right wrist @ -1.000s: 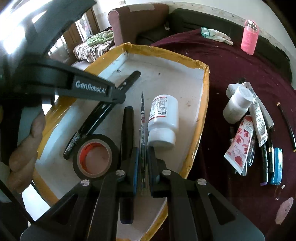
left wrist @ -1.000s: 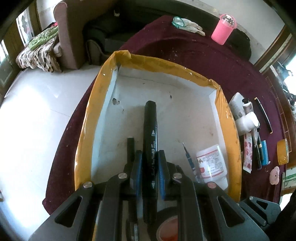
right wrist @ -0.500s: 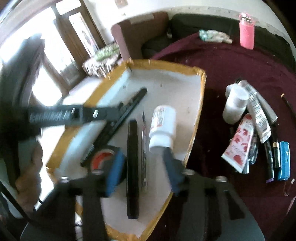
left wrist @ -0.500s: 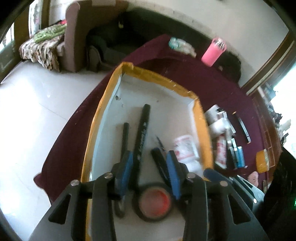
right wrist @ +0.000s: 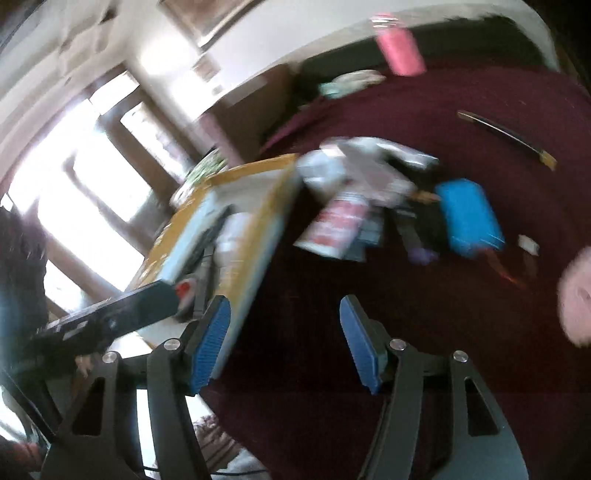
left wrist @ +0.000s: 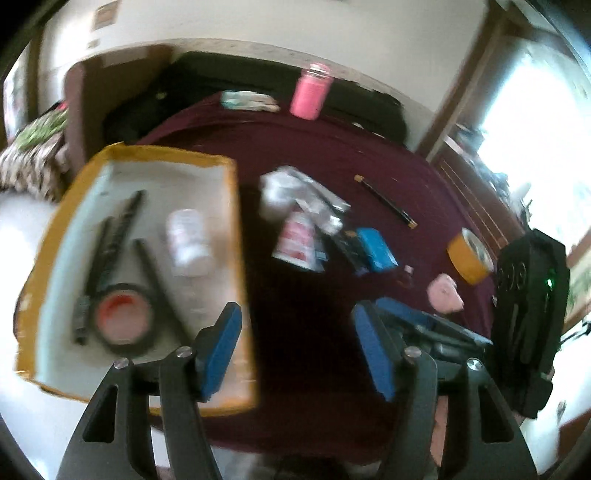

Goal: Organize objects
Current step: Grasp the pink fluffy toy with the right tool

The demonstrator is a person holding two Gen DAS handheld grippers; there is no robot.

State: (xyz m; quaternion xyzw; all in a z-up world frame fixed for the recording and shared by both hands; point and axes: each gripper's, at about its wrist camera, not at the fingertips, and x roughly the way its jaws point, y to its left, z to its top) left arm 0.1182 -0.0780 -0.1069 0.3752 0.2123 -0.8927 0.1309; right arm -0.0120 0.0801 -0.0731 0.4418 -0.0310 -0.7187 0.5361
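Tray (left wrist: 236,221): one tape roll (left wrist: 122,321), one white bottle (left wrist: 188,240), three dark pens (left wrist: 118,229). Cloth: one pink bottle (left wrist: 309,92), one yellow tape roll (left wrist: 469,254), one blue box (left wrist: 376,247).

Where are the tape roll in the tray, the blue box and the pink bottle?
tape roll (left wrist: 123,325): left wrist view, on its red core.
blue box (right wrist: 469,218): right wrist view, on its top face.
pink bottle (left wrist: 310,92): left wrist view, on its body.

Pale wall (left wrist: 258,22), dark sofa (left wrist: 258,79) — bright window (left wrist: 535,122) glaring at right.
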